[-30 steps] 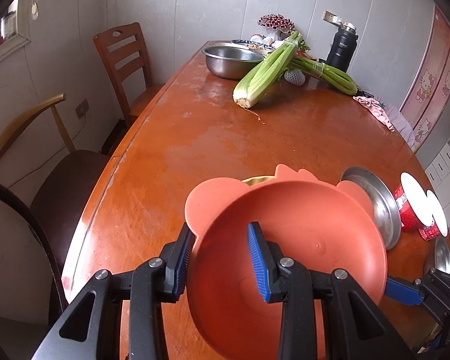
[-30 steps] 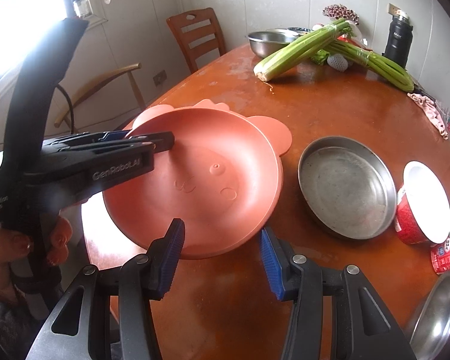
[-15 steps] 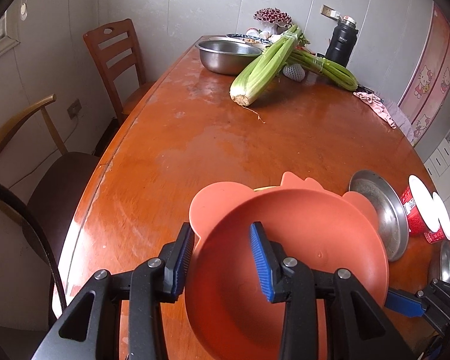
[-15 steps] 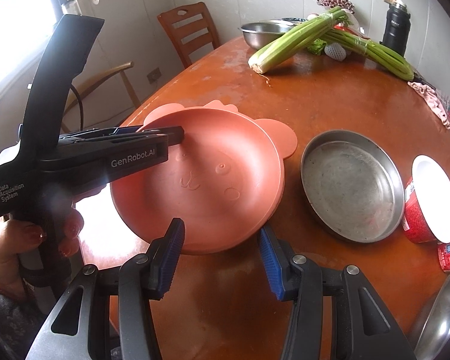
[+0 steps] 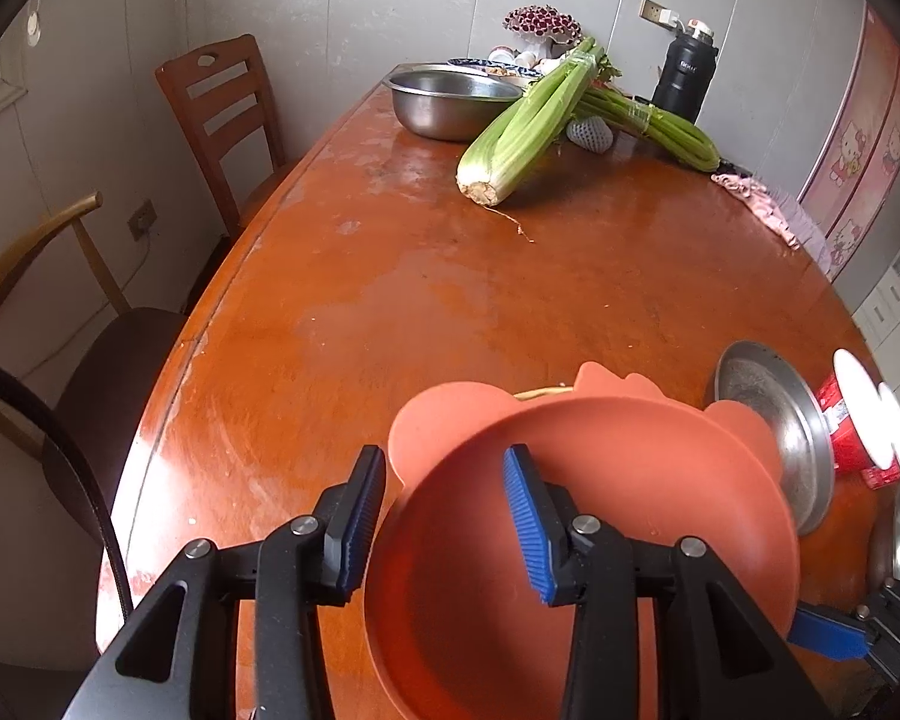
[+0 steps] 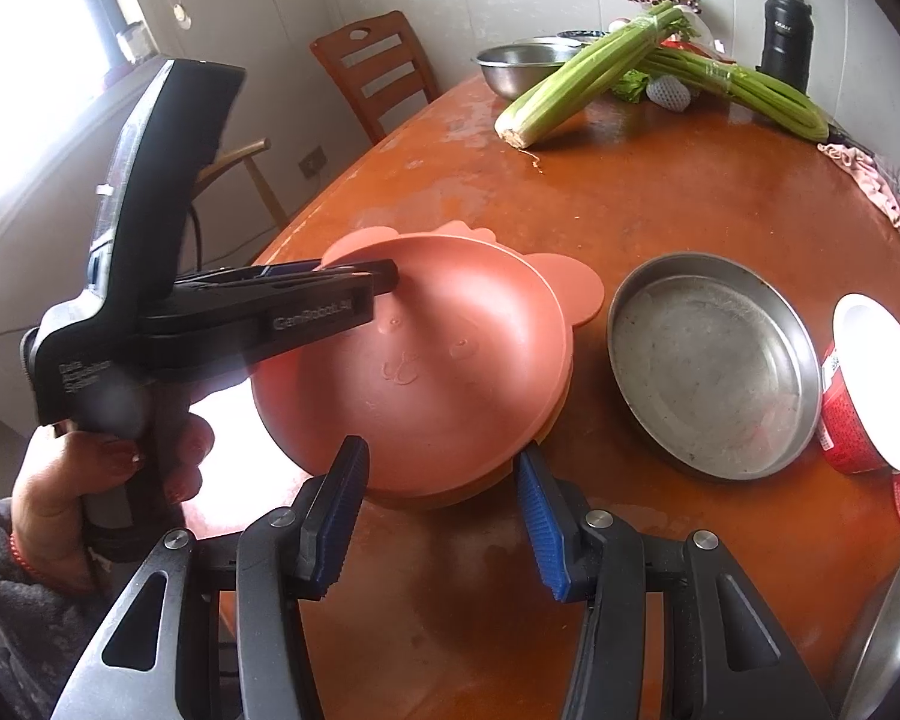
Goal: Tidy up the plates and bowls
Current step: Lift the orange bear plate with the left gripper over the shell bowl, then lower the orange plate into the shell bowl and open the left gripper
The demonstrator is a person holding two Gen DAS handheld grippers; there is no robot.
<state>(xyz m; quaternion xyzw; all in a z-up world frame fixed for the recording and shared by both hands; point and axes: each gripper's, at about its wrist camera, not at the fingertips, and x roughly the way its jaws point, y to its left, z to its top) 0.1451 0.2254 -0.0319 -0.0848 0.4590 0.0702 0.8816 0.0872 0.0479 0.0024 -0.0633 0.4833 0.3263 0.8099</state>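
Note:
A salmon-pink plate with round ears [image 6: 450,360] [image 5: 600,510] lies near the table's front edge, on top of another dish whose yellowish rim [image 5: 540,391] peeks out behind it. My left gripper [image 5: 444,456] [image 6: 390,270] straddles the plate's left rim. Its jaws are opening, with the rim between them, and the pads do not press on it. My right gripper [image 6: 441,447] stands open at the plate's near edge, gripping nothing. A person's hand [image 6: 90,480] holds the left gripper.
A flat steel pan [image 6: 714,360] sits right of the plate, then a red cup with a white lid [image 6: 870,396] and another steel dish [image 6: 894,630]. Far back lie celery [image 5: 528,120], a steel bowl [image 5: 450,96] and a black flask [image 5: 684,84]. Chairs [image 5: 222,114] stand on the left.
The left gripper's jaws have spread apart off the plate's rim, and the plate has come down flatter onto the dish beneath. The right gripper has stayed where it was.

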